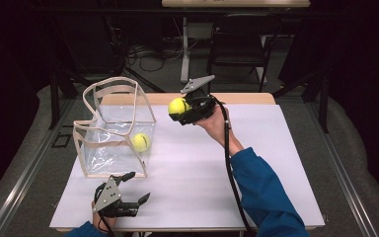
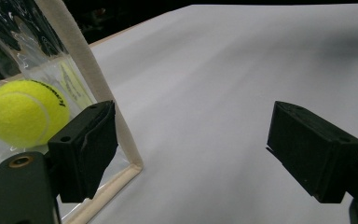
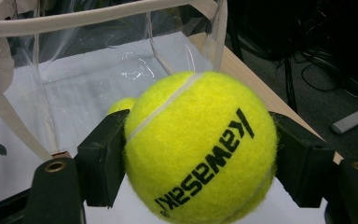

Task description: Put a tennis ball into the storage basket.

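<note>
Closest to the high camera, at the near edge of the white table [image 1: 256, 163], the person's left gripper [image 1: 137, 186] rests low with its jaws spread wide and nothing between them. It sits just beside the near corner of a clear plastic bag [image 1: 109, 129] with cream fabric trim, which stands open-topped on the table's left side. One yellow tennis ball [image 1: 141, 142] already lies inside that bag, against its right wall; the left gripper view shows it through the plastic, just behind the left-hand jaw.

Farther back, the right gripper [image 1: 183, 112], held up by a hand in a blue sleeve, has its jaws closed firmly on a second tennis ball [image 1: 178, 106]. This ball hangs in the air just to the right of the bag's open top, not yet over it.

Judging by this, the packing looks about half done: one ball is in, and the gripped ball remains to be carried over the opening and released.
</note>
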Demonstrator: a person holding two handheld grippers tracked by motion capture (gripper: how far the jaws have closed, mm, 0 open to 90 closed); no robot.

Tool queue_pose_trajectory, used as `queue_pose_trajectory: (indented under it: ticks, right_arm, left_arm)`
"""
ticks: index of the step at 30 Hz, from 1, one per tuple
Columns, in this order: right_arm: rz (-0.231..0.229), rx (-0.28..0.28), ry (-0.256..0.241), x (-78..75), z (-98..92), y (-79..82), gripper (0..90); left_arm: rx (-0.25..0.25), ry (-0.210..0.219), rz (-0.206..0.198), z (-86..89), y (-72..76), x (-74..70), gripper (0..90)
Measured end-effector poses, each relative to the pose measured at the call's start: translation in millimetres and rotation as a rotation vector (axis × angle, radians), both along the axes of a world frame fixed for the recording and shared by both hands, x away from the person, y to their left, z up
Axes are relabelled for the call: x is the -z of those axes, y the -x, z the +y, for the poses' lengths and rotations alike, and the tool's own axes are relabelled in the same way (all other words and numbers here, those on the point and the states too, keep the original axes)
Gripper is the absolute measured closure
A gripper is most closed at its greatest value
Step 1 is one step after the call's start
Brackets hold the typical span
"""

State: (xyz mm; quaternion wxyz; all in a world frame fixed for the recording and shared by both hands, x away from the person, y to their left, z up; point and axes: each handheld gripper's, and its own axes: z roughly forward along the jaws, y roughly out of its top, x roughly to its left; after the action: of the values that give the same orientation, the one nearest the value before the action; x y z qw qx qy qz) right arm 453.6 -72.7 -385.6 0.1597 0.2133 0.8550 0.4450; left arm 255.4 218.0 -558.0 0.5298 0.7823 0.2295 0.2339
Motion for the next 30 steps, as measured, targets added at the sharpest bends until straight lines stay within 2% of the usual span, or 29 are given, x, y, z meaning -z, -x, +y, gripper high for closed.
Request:
queue_pose_trajectory:
  ticks: [30]
  right_arm:
    - [-0.029, -0.019, -0.013, -16.7, 18.1, 2.5, 26.6]
  left_arm:
    - [-0.001, 0.001, -0.002, 0.2, 0.0, -0.1, 16.0]
